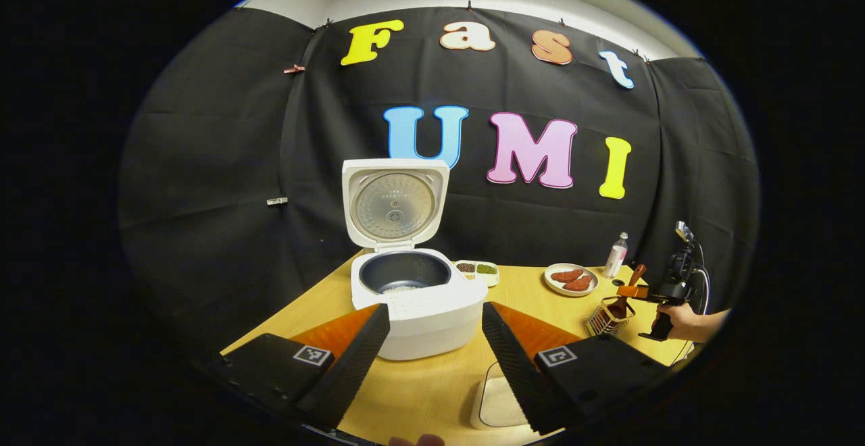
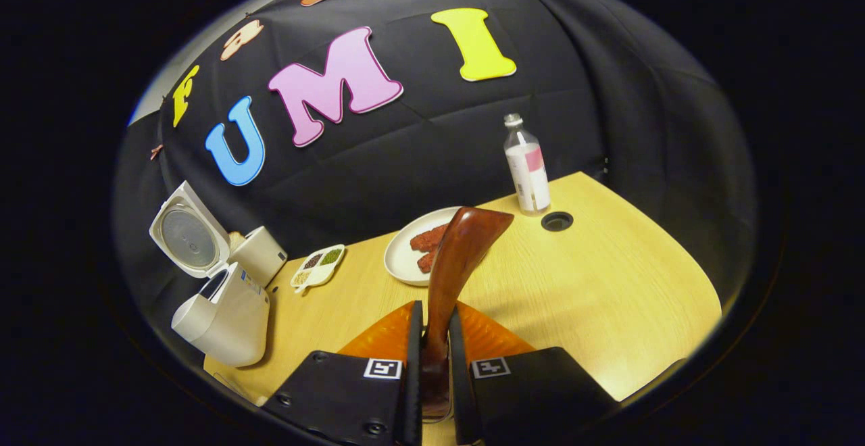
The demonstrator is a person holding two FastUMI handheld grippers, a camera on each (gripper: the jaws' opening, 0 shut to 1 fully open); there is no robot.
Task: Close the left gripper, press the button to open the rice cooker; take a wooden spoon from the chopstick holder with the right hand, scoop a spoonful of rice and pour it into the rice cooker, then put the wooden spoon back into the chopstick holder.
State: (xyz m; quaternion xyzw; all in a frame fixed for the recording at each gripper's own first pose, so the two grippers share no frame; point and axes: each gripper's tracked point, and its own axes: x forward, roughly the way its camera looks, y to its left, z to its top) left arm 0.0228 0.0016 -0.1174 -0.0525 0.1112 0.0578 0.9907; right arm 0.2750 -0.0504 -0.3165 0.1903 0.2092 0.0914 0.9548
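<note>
wooden spoon (image 2: 454,263) clamped in right gripper (image 2: 432,338) at chopstick holder (image 1: 607,317), rice cooker (image 1: 419,297) lid up, left gripper (image 1: 432,358) spread; next: release.

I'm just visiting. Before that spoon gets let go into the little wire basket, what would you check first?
1. Rice cooker lid open: ok.
2. Rice in the pot: ok, pale grains on its bottom.
3. Right gripper shut on the wooden spoon: ok.
4. Spoon bowl inside the chopstick holder: ok, seen from the left gripper view.
5. Spoon emptied of rice: cannot tell.
6. Left gripper out of the way: ok, open, facing the cooker.
</note>
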